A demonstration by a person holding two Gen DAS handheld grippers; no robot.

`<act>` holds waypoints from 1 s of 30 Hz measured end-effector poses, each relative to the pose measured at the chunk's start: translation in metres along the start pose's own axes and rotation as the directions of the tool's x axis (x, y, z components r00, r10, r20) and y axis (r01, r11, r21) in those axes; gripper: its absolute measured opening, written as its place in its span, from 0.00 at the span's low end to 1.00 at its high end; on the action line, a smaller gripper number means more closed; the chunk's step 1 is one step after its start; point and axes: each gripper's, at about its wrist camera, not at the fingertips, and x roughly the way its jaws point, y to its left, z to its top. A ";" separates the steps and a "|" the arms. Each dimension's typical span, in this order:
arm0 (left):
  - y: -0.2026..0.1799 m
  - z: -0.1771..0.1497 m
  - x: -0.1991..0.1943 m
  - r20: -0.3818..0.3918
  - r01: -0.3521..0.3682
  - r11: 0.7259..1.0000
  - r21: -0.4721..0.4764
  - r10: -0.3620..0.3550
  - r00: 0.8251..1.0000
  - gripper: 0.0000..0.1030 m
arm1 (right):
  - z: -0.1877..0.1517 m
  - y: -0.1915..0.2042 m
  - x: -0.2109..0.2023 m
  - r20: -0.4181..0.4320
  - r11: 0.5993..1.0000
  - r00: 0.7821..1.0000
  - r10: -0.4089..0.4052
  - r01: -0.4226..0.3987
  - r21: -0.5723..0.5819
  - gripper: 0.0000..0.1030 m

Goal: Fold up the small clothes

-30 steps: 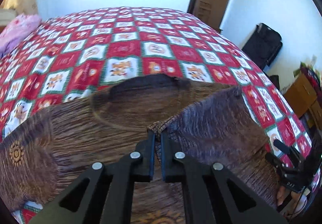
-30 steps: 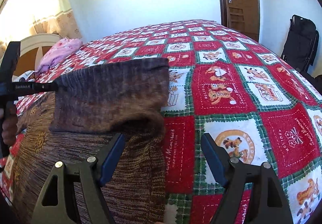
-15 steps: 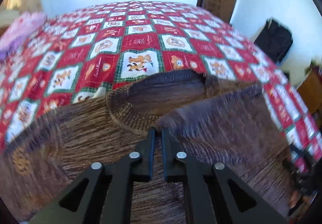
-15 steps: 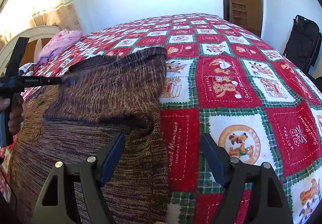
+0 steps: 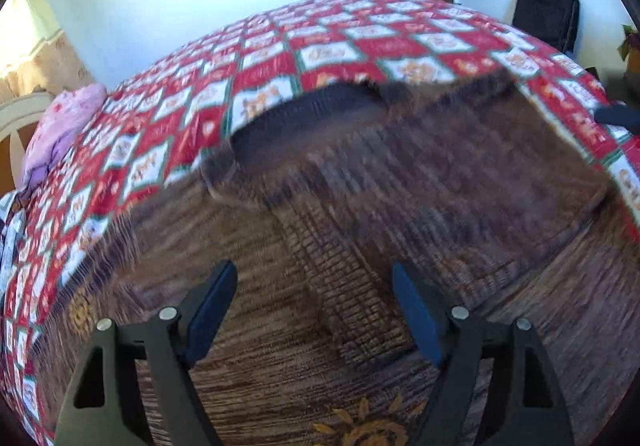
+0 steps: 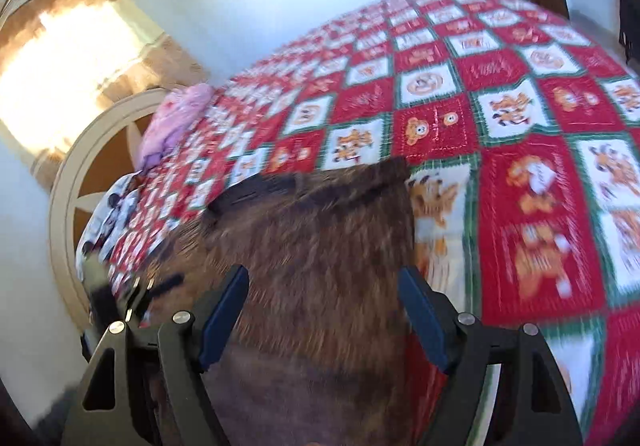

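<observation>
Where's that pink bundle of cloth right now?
The pink bundle lies at the far left edge of the bed, on the red patchwork quilt, beside the rounded white headboard, well beyond the brown sweater.

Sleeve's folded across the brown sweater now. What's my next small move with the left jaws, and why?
Probably shift the left gripper toward the unfolded left side of the sweater. Its jaws are opening with nothing pinched, the sleeve lies flat across the body, and that side remains spread on the quilt.

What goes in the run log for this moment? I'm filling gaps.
left gripper: opening, nothing pinched | right gripper: open, empty | brown sweater: sleeve folded in, on quilt
</observation>
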 end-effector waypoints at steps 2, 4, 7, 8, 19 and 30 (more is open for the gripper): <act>0.005 -0.003 0.002 0.013 0.005 1.000 -0.023 -0.004 1.000 0.86 | 0.017 -0.018 0.026 -0.029 0.997 0.999 0.018 -0.016 0.075 0.76; 0.014 -0.005 0.005 0.016 0.021 0.998 -0.055 -0.020 1.000 0.88 | 0.030 -0.027 0.046 -0.050 0.993 0.998 0.038 -0.032 0.114 0.76; 0.019 -0.010 0.008 0.022 0.040 0.995 -0.090 -0.038 0.999 0.90 | 0.055 -0.032 0.069 -0.034 0.991 0.998 0.045 -0.040 0.130 0.76; 0.016 -0.010 0.008 0.025 0.037 0.996 -0.087 -0.034 0.999 0.90 | 0.066 -0.033 0.075 -0.020 0.987 0.998 0.063 -0.059 0.147 0.76; 0.012 -0.013 0.006 0.041 0.035 0.994 -0.101 -0.031 0.999 0.92 | 0.074 -0.009 0.048 0.059 0.998 0.997 0.043 -0.046 0.050 0.76; 0.011 -0.016 0.002 0.052 -0.003 0.994 -0.109 0.009 0.999 0.99 | 0.066 -0.008 0.103 -0.038 0.992 0.991 -0.129 0.129 0.002 0.76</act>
